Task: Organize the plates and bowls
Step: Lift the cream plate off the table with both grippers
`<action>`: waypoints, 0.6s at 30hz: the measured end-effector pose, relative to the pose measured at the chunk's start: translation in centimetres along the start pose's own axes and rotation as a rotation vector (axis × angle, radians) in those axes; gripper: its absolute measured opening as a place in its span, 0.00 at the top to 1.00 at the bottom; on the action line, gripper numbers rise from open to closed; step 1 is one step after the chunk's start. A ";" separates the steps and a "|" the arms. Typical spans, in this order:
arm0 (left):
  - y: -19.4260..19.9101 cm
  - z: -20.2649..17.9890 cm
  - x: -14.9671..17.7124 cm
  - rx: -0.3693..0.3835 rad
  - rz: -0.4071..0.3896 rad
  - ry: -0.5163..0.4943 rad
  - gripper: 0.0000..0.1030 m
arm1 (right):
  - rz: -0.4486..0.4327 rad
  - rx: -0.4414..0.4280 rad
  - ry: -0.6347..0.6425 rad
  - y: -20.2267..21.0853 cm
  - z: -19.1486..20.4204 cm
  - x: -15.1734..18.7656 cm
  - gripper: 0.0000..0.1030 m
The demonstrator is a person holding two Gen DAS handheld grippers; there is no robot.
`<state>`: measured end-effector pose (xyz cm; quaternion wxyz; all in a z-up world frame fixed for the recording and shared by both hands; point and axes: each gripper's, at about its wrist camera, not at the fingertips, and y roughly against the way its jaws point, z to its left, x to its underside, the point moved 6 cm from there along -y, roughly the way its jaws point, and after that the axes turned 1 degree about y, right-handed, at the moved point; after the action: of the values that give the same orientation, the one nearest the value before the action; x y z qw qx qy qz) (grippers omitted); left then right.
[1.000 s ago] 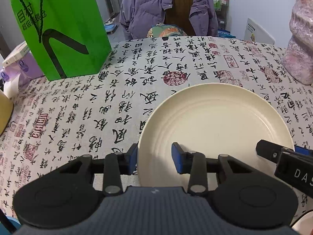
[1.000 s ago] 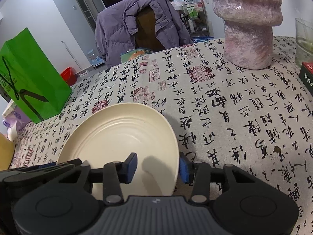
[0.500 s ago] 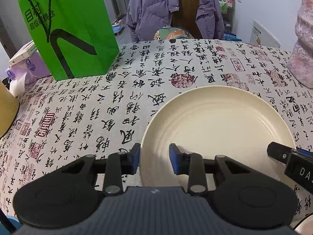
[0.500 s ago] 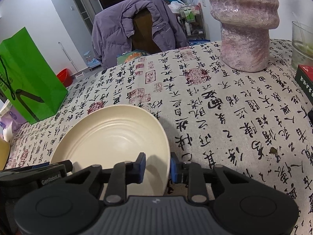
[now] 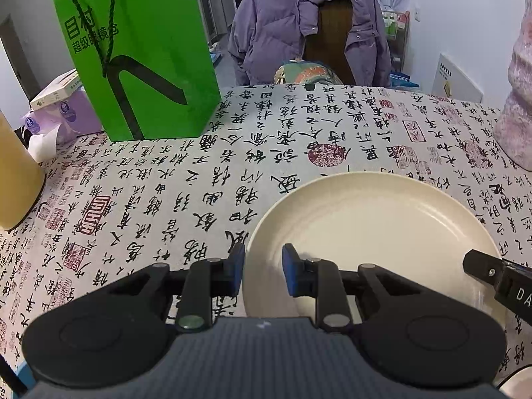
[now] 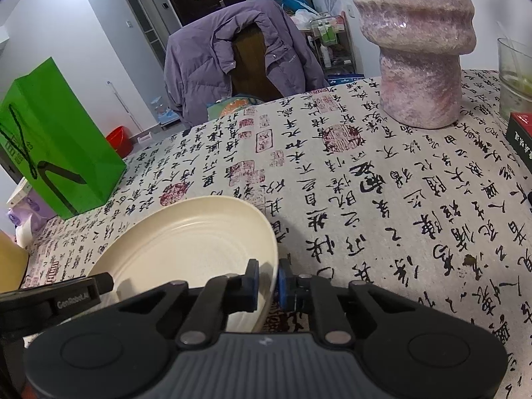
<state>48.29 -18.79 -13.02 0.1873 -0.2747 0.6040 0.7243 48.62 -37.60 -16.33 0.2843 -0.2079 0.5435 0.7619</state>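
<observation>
A cream plate (image 5: 372,239) lies on the calligraphy-print tablecloth (image 5: 199,179), close in front of both grippers. My left gripper (image 5: 262,266) straddles the plate's left rim; its jaws are closing, with a gap still showing between the right pad (image 5: 290,267) and the plate. In the right wrist view my right gripper (image 6: 267,279) is shut on the right rim of the plate (image 6: 186,249), one blue pad on each side of the rim. A finger of the right gripper (image 5: 482,267) shows at the plate's far right edge. The left gripper's finger (image 6: 96,287) shows at its left.
A green paper bag (image 5: 139,53) stands at the back left beside a tissue pack (image 5: 63,113) and a yellow object (image 5: 16,179). A pink vase (image 6: 415,43), a glass container (image 6: 515,76) and a dark box (image 6: 522,139) stand at the right. A jacket-draped chair (image 5: 309,30) is behind the table.
Both pairs of jaws have narrowed. The right gripper's pads have come together on the plate's right rim, and the left gripper's pads have drawn closer around the left rim.
</observation>
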 end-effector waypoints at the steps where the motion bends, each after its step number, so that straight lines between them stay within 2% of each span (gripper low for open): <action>1: 0.1 0.0 0.0 0.001 -0.002 0.001 0.76 | -0.001 -0.002 0.000 0.0 0.0 0.0 0.89; 15: 0.4 0.4 -0.1 0.001 -0.012 0.009 0.76 | -0.025 -0.018 0.009 0.5 0.3 -0.1 0.90; 18: 0.6 0.6 -0.2 0.001 -0.019 0.014 0.78 | -0.031 -0.024 0.010 0.8 0.4 -0.2 0.90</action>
<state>47.97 -18.27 -12.34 0.1901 -0.2853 0.6032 0.7201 48.25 -37.50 -15.54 0.2909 -0.2238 0.5323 0.7628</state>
